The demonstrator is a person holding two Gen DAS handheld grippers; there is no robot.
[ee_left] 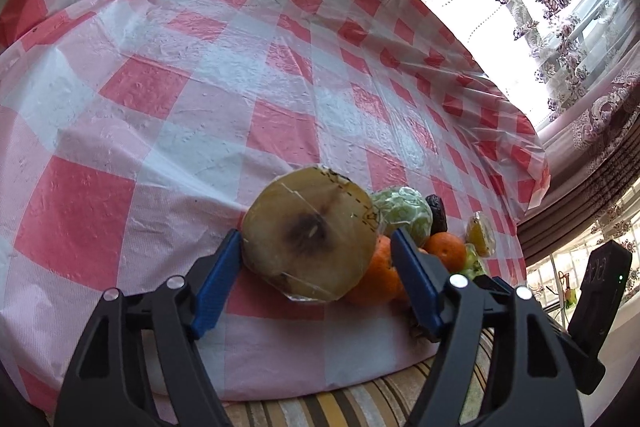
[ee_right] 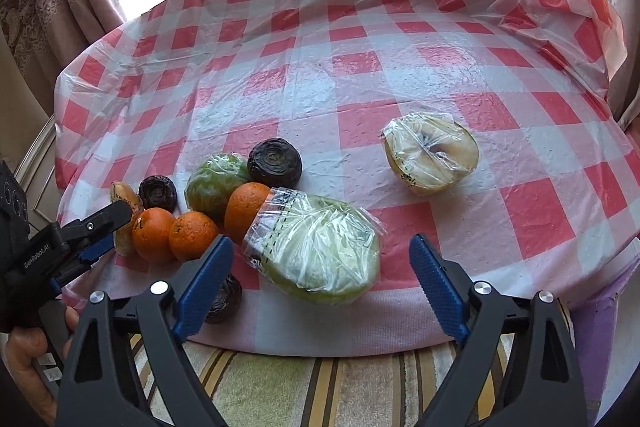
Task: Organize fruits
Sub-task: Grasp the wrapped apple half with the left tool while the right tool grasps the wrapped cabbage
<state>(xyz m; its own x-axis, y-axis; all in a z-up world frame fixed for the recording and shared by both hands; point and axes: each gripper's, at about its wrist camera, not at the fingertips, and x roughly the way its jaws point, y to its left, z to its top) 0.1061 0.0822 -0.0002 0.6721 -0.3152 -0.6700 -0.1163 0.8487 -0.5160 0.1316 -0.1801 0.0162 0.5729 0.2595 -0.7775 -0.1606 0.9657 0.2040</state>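
The wrapped brown fruit half [ee_left: 310, 237] stands on edge near the counter's [ee_left: 160, 147] front rim, directly between the left gripper's [ee_left: 316, 235] fingers. Its round cut face and dark core are turned toward that gripper. The left gripper is partly spread and not clamped: one pad meets the fruit's rim, and the other stands just clear, in front of an orange [ee_left: 378, 277]. The wrapped green fruit half [ee_right: 320, 255] lies just ahead of the right gripper [ee_right: 320, 243], its long axis running from the oranges [ee_right: 172, 233] toward the counter's front rim. The right gripper is wide apart and grips nothing.
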